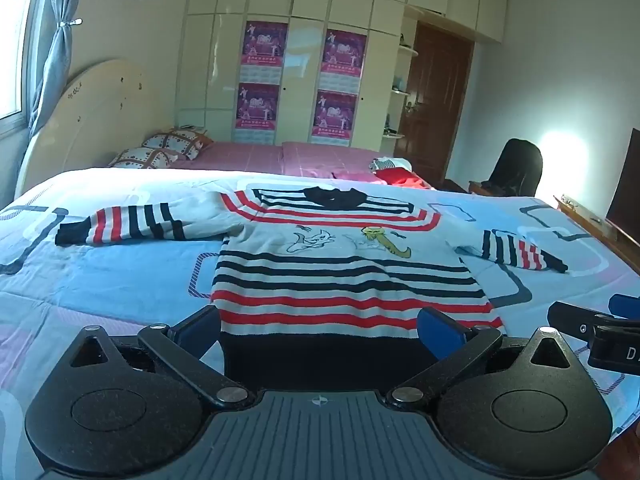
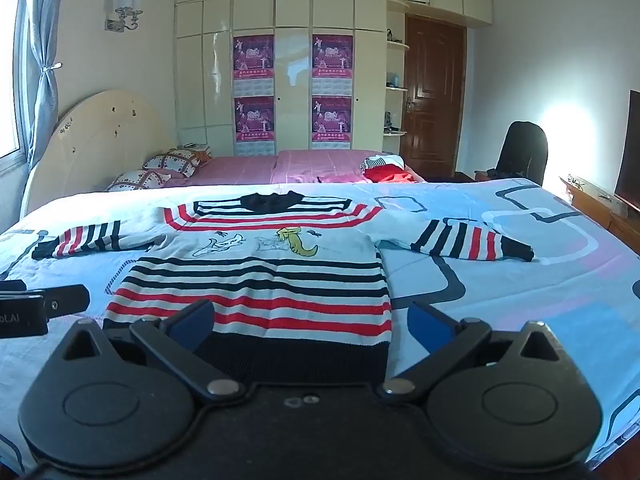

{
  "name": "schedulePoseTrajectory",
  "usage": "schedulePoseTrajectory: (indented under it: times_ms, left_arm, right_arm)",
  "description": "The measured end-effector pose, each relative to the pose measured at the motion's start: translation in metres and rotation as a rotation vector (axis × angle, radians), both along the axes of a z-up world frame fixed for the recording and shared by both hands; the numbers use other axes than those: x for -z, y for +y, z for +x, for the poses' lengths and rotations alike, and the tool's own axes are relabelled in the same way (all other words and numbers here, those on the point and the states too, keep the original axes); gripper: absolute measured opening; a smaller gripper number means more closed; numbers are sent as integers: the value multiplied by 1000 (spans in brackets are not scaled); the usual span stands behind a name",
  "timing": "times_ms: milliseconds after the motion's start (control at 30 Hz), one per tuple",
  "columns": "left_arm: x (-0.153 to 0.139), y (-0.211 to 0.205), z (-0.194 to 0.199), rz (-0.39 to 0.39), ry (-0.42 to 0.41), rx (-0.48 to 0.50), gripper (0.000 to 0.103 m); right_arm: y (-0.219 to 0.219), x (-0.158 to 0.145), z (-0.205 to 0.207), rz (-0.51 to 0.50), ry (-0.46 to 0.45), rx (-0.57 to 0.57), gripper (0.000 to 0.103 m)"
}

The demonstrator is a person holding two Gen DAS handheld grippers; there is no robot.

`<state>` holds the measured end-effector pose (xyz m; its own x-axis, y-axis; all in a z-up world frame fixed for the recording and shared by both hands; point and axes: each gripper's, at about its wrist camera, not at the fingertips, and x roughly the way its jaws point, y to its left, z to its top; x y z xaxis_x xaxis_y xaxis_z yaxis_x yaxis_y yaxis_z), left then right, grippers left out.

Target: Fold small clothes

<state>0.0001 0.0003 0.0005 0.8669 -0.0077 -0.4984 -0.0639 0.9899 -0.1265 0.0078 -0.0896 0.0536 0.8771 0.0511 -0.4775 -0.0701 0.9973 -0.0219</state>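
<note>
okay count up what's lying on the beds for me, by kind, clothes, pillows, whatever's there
Striped sweater, spread flat on the blue quilt: 1
Pile of clothes on the pink bed, pieces too bunched to count apart: 1
Patterned pillows: 2
Total: 4

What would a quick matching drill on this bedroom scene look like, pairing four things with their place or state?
Things:
1. striped sweater
2. red garment
3. patterned pillows
4. left gripper

Descriptions:
A. by the headboard
B. jaws wide open, nothing held
C. spread flat on the blue quilt, sleeves out
D. bunched on the pink sheet, far side of the bed

Pairs: 1-C, 2-D, 3-A, 4-B
</note>
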Motion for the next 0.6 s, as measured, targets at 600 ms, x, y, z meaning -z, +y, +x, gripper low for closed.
schedulePoseTrajectory:
  times_ms: [600]
  left_arm:
    - [0,1,6,12,12,-1,103]
  right_arm:
    - [-6,0,3,10,4,1,103]
